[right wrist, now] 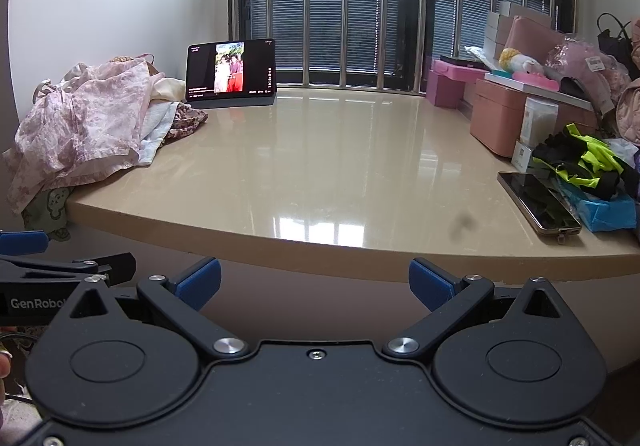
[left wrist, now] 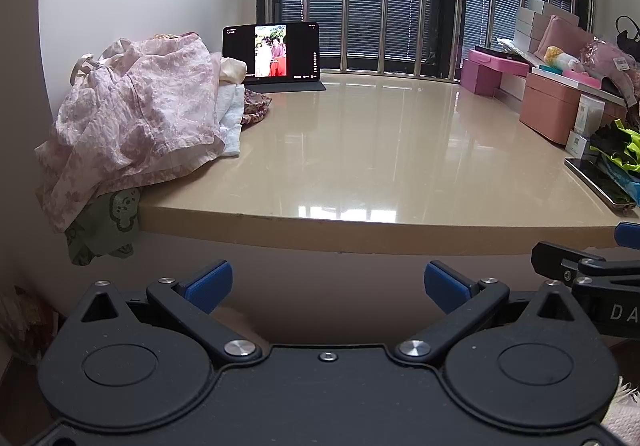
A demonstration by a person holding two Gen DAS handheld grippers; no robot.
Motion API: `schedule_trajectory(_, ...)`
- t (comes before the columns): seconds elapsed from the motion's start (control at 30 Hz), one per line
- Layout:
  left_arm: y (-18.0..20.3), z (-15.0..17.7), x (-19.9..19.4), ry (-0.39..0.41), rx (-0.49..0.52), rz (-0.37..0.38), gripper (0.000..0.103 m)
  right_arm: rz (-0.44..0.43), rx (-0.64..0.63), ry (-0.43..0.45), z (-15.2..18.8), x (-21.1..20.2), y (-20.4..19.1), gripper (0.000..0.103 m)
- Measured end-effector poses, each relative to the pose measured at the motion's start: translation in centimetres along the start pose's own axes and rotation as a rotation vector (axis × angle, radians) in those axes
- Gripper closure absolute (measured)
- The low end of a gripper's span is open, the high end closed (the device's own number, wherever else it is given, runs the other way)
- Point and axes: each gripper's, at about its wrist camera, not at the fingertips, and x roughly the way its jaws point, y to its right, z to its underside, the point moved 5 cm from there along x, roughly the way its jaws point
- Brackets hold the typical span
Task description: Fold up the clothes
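Clothes [left wrist: 136,113] lie heaped on the beige table's [left wrist: 360,149] far-left corner beside a propped tablet [left wrist: 272,51], boxes [right wrist: 496,117] and a phone [right wrist: 538,203] crowding the right side, while left gripper [left wrist: 328,282] and right gripper [right wrist: 315,280] hover wide apart and empty below the near edge

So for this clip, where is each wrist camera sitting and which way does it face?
Left wrist: below the table edge, facing the barred window; own open left gripper shows, the right gripper beside it.
Right wrist: beside it, same heading; own open right gripper shows, the left at the frame's left edge.
Shared: clothes pile, tablet, phone, pink boxes.
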Motion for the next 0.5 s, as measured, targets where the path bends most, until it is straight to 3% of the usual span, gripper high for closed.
schedule_trajectory(0.5,-0.01,-0.1,0.33,-0.006,0.009,0.008,0.0,-0.022,0.013,-0.022,0.19,0.46,0.34,0.001)
